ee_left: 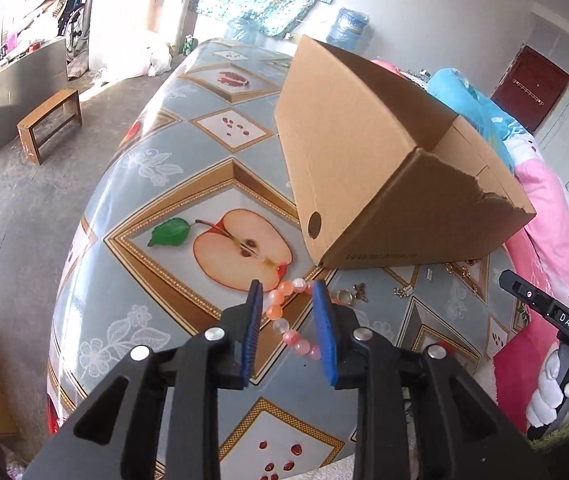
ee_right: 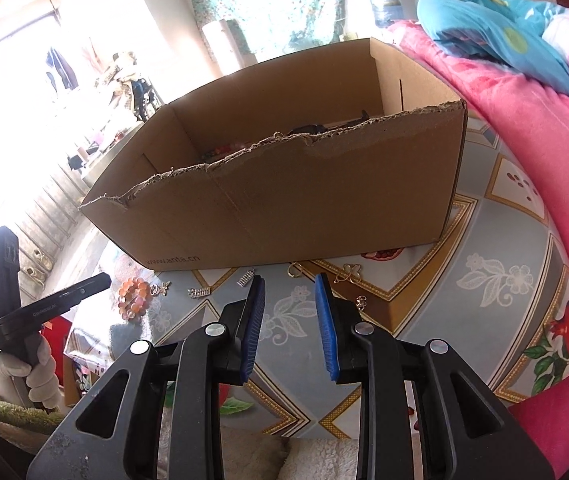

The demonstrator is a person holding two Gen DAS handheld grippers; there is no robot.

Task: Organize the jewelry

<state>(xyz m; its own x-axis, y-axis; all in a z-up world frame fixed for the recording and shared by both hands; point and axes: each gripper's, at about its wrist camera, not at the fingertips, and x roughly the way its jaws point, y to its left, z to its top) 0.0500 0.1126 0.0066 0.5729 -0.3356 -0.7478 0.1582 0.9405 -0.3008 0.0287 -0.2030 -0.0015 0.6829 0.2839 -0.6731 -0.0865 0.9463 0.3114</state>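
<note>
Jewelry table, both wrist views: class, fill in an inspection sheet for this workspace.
Surface: table under a fruit-print cloth.
Job's things: bead bracelet lying on the cloth; small metal charms near the cardboard box, which is open-topped with a torn rim.
Clutter: nothing seen.
Grippers: left gripper open, straddling the bracelet; right gripper open, empty.
Cables: nothing seen.
Surroundings: pink blanket, water bottle, wooden stool.

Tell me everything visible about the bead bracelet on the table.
The bead bracelet is a closed loop of round, glossy beads in orange, pink and milky white. It lies flat on the patterned tablecloth, just in front of the cardboard box, near small metal charms. The left hand-held gripper is open, its blue pads either side of the bracelet without pressing it.
</note>
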